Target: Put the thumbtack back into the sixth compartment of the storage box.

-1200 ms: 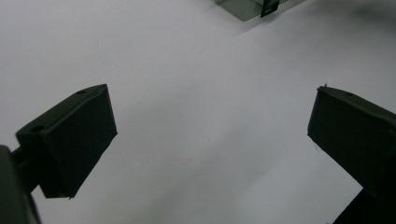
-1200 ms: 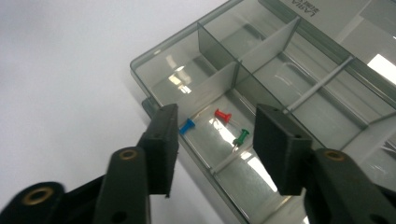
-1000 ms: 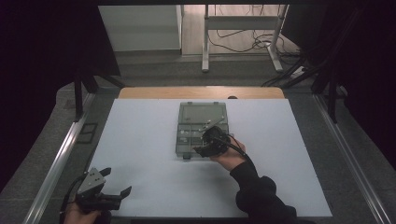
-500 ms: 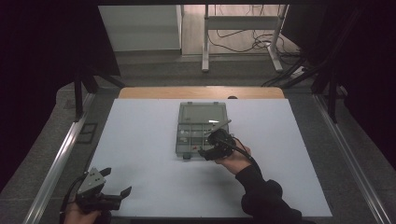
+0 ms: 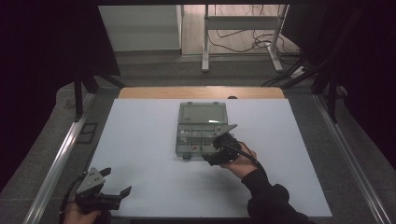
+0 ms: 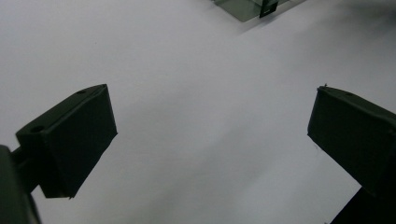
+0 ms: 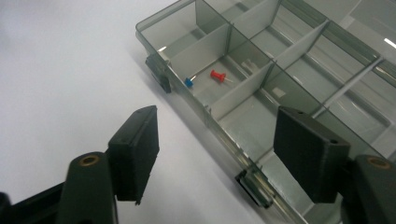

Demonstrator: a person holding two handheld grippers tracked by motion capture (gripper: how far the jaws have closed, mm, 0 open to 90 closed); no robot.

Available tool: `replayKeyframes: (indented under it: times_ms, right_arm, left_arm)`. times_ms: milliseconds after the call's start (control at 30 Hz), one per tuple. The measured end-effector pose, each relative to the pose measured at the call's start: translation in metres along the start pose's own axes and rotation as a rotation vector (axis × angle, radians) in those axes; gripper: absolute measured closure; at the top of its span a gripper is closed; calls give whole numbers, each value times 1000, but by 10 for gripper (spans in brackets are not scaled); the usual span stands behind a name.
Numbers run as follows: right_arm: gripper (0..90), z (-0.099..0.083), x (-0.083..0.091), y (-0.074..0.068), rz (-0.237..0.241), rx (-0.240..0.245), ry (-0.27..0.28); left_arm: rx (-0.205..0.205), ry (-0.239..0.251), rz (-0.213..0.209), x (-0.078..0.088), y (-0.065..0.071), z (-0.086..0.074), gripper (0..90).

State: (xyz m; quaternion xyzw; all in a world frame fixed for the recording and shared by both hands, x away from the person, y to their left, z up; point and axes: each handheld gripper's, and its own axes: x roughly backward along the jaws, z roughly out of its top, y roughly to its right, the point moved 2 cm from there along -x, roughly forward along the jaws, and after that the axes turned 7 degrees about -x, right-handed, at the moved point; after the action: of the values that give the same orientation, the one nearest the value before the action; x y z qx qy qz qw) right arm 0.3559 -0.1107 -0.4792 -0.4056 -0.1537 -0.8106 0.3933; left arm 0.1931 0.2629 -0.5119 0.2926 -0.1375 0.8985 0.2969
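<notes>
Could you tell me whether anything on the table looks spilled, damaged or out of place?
Nothing stands out. The organiser box lies open and square on the table, and the red pushpin and blue pushpin share one front compartment. Nothing is spilled.

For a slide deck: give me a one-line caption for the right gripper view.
Right gripper, jaws open, over the near edge of a clear compartment box holding a red pushpin and a blue one.

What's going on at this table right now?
A person works with two handheld grippers at a white table. The right gripper sits at the near edge of an open compartment box, its jaws having just been opening with nothing gripped. A red pushpin and a blue pushpin lie inside. The left gripper rests open.
</notes>
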Motion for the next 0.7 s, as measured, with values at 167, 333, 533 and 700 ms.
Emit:
replayKeyframes:
  times_ms: [167, 333, 533, 700]
  right_arm:
    - [274, -4, 6, 1, -1, 2, 1]
    - [248, -9, 12, 2, 3, -7, -2]
    - [213, -18, 17, 2, -3, -3, 0]
    - [194, -23, 22, 3, -5, -3, 1]
  left_arm:
    - [-2, -2, 0, 0, 0, 0, 17]
    - [-2, -2, 0, 0, 0, 0, 17]
    - [-2, -2, 0, 0, 0, 0, 17]
    - [-2, -2, 0, 0, 0, 0, 17]
